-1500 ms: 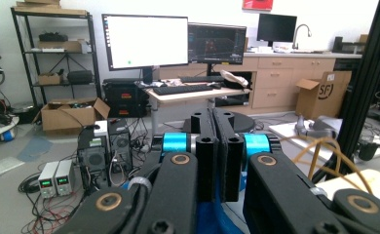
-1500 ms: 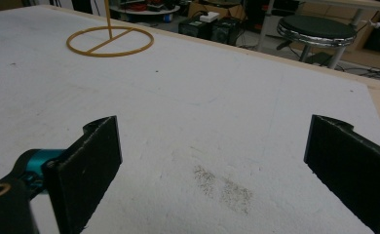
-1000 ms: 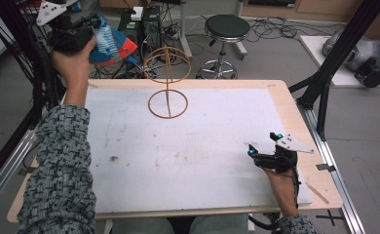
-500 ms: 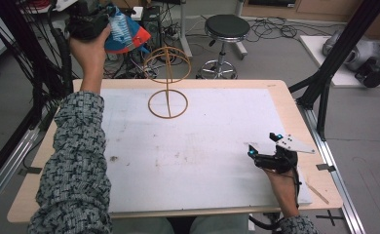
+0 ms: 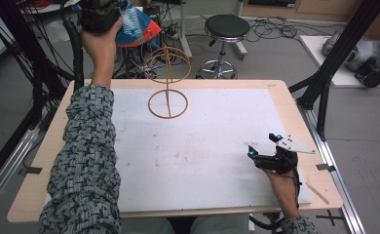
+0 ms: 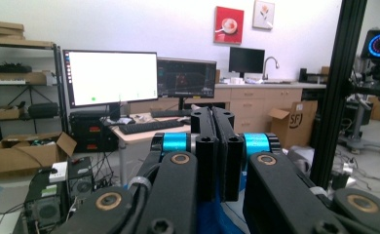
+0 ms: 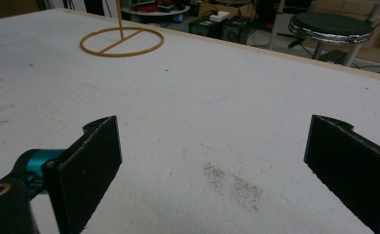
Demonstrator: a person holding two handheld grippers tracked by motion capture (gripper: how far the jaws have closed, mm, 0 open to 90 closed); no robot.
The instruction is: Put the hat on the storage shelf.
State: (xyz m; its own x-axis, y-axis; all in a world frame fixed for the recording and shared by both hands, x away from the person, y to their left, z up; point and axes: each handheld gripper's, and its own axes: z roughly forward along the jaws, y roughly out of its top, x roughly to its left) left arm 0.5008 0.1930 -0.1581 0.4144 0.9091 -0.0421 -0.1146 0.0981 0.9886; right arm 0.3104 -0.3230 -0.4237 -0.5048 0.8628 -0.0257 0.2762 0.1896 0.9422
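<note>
My left gripper [image 5: 119,15] is raised beyond the table's far left corner, shut on a crinkly blue, red and white bag [image 5: 138,27]. In the left gripper view the jaws [image 6: 212,114] are pressed together, with blue bag material [image 6: 212,219] showing below them. A gold wire stand [image 5: 167,103] rests its ring base on the white mat, its upper ring [image 5: 167,63] to the right of the bag. My right gripper [image 5: 262,146] rests on the table near the front right, and its jaws [image 7: 212,146] stand wide open with nothing between them.
The white mat [image 5: 202,141] covers the wooden table [image 5: 56,126]. A black stool [image 5: 226,27] stands behind the table, and black frame posts [image 5: 324,73] rise at the right. Desks with monitors [image 6: 110,78] and boxes lie ahead in the left gripper view.
My left hand has carried the bag to the right and a little higher, closer to the stand's upper ring. The right gripper has stayed still.
</note>
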